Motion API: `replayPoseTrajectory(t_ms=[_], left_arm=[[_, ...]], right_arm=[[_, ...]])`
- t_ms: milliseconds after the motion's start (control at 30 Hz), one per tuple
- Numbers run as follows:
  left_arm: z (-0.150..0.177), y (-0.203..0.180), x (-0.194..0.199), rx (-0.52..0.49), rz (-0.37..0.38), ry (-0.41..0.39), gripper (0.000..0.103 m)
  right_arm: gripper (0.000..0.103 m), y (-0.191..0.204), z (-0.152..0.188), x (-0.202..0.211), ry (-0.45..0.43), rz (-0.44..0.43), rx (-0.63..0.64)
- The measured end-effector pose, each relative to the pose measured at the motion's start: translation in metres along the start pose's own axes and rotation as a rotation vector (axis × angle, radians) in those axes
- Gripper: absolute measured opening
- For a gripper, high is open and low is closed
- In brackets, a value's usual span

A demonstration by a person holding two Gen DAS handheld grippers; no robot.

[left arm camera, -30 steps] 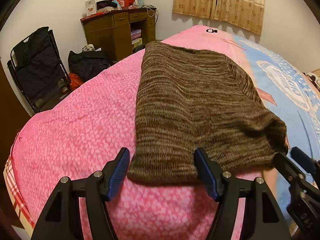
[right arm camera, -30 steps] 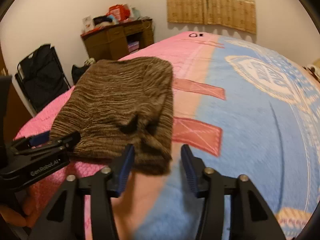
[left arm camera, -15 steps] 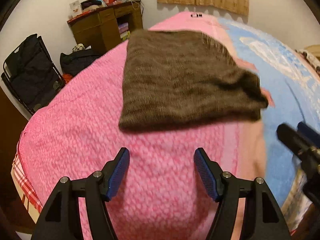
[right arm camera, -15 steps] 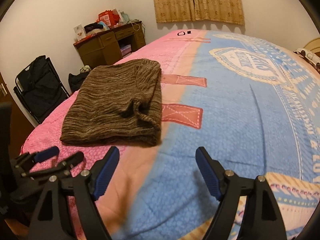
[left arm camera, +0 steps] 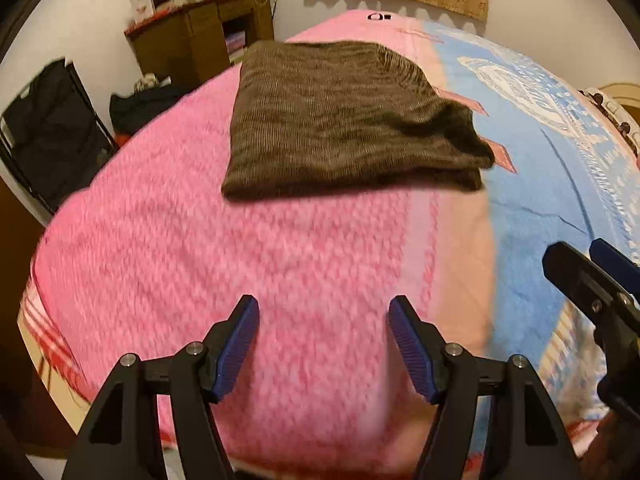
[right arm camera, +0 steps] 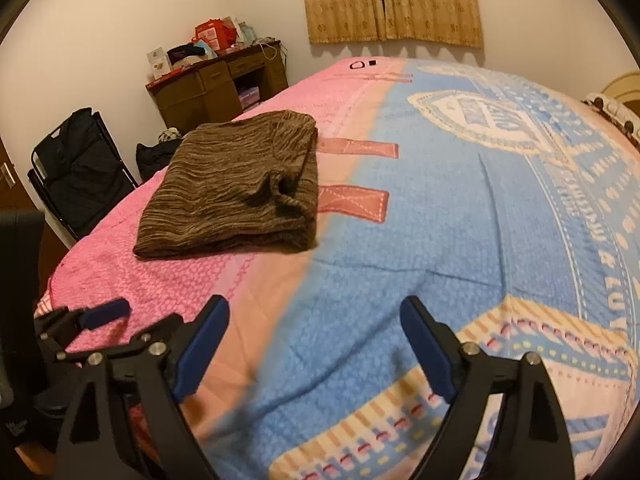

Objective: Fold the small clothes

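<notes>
A brown knitted garment (left arm camera: 344,120) lies folded into a rough rectangle on the pink part of the bed blanket (left arm camera: 240,264). It also shows in the right wrist view (right arm camera: 236,188), with a bunched fold near its right edge. My left gripper (left arm camera: 324,336) is open and empty, held back from the garment over the pink blanket near the bed's front edge. My right gripper (right arm camera: 314,344) is open and empty over the pink and blue blanket (right arm camera: 440,220), well short of the garment. Each gripper shows at the edge of the other's view.
A brown wooden desk (right arm camera: 216,88) with clutter on top stands against the far wall. A black folding chair (right arm camera: 80,172) and dark bags (left arm camera: 140,104) stand left of the bed. Curtains (right arm camera: 392,0) hang on the back wall. The bed's front edge lies just under the grippers.
Both grippers have let go of the garment's near edge and pulled back toward the bed's front edge. The right gripper has opened wider. The garment lies still, folded.
</notes>
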State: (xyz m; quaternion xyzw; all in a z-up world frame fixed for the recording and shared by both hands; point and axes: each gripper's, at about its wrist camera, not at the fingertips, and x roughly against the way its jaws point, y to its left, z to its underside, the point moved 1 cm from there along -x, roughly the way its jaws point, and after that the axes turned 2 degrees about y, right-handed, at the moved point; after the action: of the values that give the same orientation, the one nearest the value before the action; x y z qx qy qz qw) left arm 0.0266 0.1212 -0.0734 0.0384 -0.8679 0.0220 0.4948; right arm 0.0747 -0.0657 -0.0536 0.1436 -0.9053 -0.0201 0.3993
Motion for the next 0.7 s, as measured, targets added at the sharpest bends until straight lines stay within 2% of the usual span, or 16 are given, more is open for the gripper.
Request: replayPoseTrajectory(t_ms=[67, 167, 267, 367, 467, 567, 700], left_arm=[[0.006, -0.001, 0.005, -0.002, 0.009, 0.014, 0.069], [0.015, -0.003, 0.019, -0.043, -0.019, -0.021, 0.069], [0.011, 0.0, 0.035, -0.042, -0.03, -0.077, 0.069], [0.007, 0.003, 0.059, -0.021, -0.046, -0.164, 0.069], [0.003, 0.006, 0.086, -0.012, -0.069, -0.253, 0.069], [0.001, 0.013, 0.112, -0.004, -0.1, -0.331, 0.081], [-0.005, 0.024, 0.134, 0.024, -0.112, -0.407, 0.083]], right_arm=[[0.095, 0.0, 0.002, 0.002, 0.016, -0.002, -0.006], [0.096, 0.005, 0.007, 0.004, 0.047, 0.019, 0.011], [0.096, 0.011, 0.012, 0.011, 0.051, 0.01, 0.021], [0.096, 0.018, 0.012, 0.027, 0.021, 0.014, 0.043], [0.096, 0.023, 0.005, 0.051, -0.041, 0.01, 0.044], [0.099, 0.028, -0.011, 0.082, -0.124, -0.008, 0.038], [0.103, 0.038, -0.034, 0.12, -0.238, -0.026, 0.036]])
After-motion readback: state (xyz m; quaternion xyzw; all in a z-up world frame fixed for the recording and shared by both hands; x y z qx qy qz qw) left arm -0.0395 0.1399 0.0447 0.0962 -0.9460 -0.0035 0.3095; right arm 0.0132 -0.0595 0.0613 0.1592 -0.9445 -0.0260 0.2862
